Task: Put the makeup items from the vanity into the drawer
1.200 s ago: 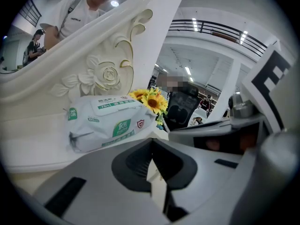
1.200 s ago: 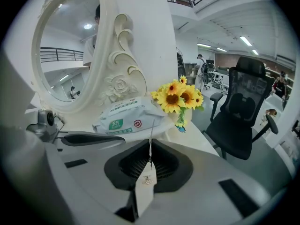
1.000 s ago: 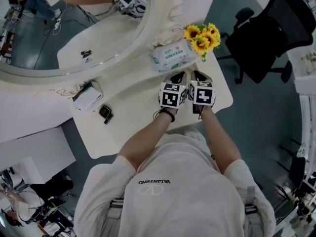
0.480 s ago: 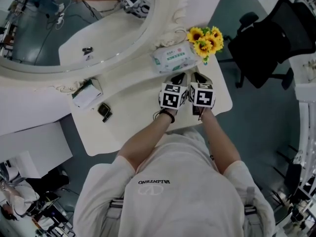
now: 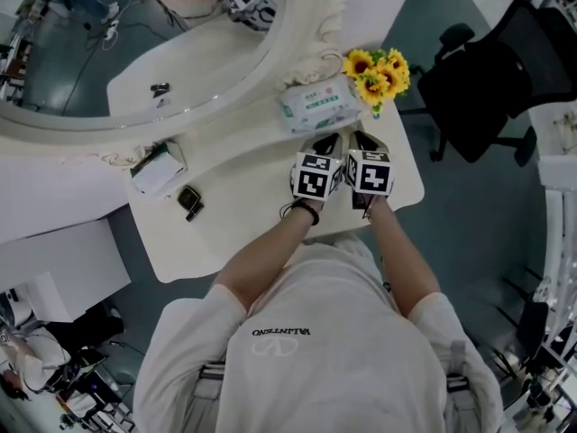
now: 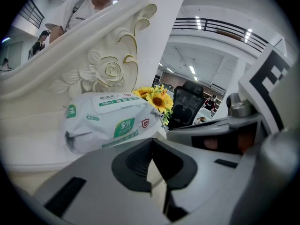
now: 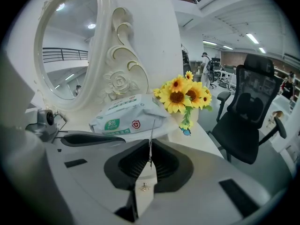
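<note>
Entry: grippers at rest, no item in hand.

- The left gripper (image 5: 325,142) and right gripper (image 5: 360,140) are held side by side over the vanity top (image 5: 243,207), just below the wipes pack (image 5: 320,105) in the head view, tips aimed at it.
- The left gripper (image 6: 151,143) is seen closed in its own view, with nothing between the jaws. The right gripper (image 7: 151,146) is likewise closed and empty.
- The sunflowers (image 5: 374,69) stand just right of the pack.
- Task items are located well to the left of the pack: a white box (image 5: 158,173) beside the mirror (image 5: 135,48) frame, and just below it a small dark item (image 5: 189,203). Neither kind can be made out.
- The drawer is not seen in any view.

Risks, as judged:

1. The pack or the flowers could be knocked if the closed jaws are pushed forward, since both sit directly ahead of the tips.
2. The dark item looks low and flat. It could be shoved instead of gripped if the jaws are not opened before descent, and it lies towards the top's far-left edge, so it might be slid off.
3. The mirror repeats the items, so a reach could be misjudged towards a reflection.
4. The drawer must be found and opened first, or a picked item would have nowhere to go.
</note>
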The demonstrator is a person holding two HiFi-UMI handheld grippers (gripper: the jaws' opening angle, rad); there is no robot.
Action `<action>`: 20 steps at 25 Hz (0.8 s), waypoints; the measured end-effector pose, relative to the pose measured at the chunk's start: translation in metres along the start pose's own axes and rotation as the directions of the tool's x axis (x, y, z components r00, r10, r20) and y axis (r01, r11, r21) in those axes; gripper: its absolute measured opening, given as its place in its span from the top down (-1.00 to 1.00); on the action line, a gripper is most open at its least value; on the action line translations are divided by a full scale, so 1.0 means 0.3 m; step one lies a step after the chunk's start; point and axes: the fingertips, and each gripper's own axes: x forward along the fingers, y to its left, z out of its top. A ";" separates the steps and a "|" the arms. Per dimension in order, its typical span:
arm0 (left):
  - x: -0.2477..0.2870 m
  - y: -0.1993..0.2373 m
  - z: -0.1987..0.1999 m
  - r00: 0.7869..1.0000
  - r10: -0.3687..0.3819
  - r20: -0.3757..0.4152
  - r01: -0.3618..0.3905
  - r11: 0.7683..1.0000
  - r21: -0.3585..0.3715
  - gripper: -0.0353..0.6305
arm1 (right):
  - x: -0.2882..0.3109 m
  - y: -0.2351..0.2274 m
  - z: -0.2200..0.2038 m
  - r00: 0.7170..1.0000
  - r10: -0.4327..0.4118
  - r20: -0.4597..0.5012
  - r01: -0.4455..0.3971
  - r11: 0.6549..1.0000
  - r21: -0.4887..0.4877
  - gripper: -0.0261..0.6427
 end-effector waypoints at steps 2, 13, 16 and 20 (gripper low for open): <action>0.000 0.003 0.004 1.000 0.002 0.003 -0.002 1.000 0.000 0.89 | 0.001 0.003 -0.002 1.000 0.001 -0.003 -0.001 1.000 -0.008 0.82; 0.003 0.019 -0.013 1.000 0.010 0.002 -0.010 1.000 -0.004 0.89 | 0.008 0.007 -0.006 1.000 0.003 -0.006 -0.003 1.000 -0.016 0.78; -0.004 0.015 -0.006 1.000 0.009 0.004 -0.009 1.000 -0.008 0.89 | 0.005 0.008 -0.010 1.000 0.004 -0.008 -0.004 1.000 -0.014 0.76; -0.008 0.008 -0.007 1.000 0.005 0.006 -0.005 1.000 -0.009 0.89 | -0.005 0.006 -0.013 1.000 -0.001 0.001 0.001 1.000 -0.004 0.76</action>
